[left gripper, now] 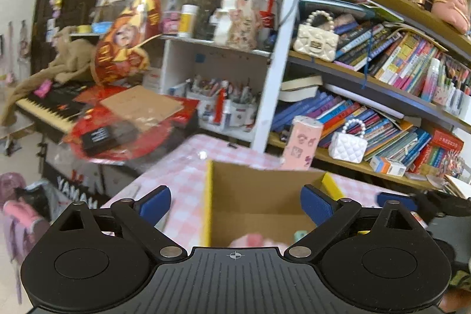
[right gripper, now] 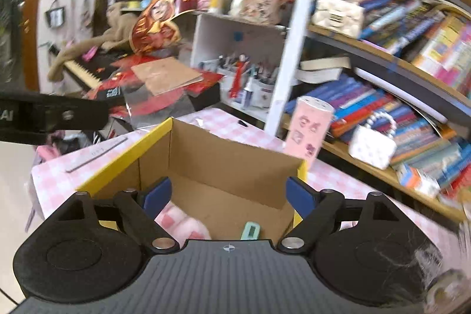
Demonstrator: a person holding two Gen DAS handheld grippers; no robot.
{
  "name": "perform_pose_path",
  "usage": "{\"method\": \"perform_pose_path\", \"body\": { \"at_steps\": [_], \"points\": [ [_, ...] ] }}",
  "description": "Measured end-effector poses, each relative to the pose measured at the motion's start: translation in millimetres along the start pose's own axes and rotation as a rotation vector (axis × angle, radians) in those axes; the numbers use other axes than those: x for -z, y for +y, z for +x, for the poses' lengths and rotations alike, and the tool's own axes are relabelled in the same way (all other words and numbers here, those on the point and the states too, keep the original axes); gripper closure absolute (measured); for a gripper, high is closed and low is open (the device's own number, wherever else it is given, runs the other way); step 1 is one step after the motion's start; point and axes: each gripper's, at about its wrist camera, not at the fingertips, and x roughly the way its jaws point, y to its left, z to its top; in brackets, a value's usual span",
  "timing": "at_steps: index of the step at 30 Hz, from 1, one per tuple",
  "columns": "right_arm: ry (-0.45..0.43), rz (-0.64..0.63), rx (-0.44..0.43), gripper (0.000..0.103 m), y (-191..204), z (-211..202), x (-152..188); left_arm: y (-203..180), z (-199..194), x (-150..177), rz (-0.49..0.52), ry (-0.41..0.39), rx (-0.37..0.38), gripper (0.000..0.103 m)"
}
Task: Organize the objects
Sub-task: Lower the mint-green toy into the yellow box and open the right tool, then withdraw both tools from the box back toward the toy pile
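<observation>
blurred shelves (right gripper: pixel 382 55); cardboard box (right gripper: pixel 212 161) contents half hidden, perhaps pink cloth (right gripper: pixel 182 222).

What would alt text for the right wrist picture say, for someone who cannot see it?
An open right gripper, holding nothing, hangs over an open cardboard box on a pink checked table. A pink soft item and small mint object lie inside; crowded bookshelves stand behind.

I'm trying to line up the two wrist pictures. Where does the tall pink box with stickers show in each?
Left wrist: pink box stands right of centre, just behind the cardboard box's far wall.
Right wrist: pink box stands right of centre, past the cardboard box's far right corner.
Shared landmark: white pearl-handled purse on the shelf.
</observation>
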Motion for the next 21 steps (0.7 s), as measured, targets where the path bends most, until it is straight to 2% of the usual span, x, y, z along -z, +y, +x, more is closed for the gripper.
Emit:
{"method": "perform_pose_path", "body": {
  "at_steps": [7, 13, 21],
  "points": [
    [0.033, 0.097, 0.052, 0.019, 22.3, -42.8, 40.0, 18.3, -35.0, 42.2, -0.056, 0.070, -0.088, 0.005],
    [0.098, 0.120, 0.076, 0.019, 47.0, -71.4, 79.6, 23.0, -60.8, 77.3, -0.058, 0.133, -0.102, 0.005],
    [0.189, 0.149, 0.100, 0.019, 66.7, -96.8, 117.6, 17.9, -82.0, 109.8, -0.015, 0.193, -0.081, 0.005]
  ]
}}
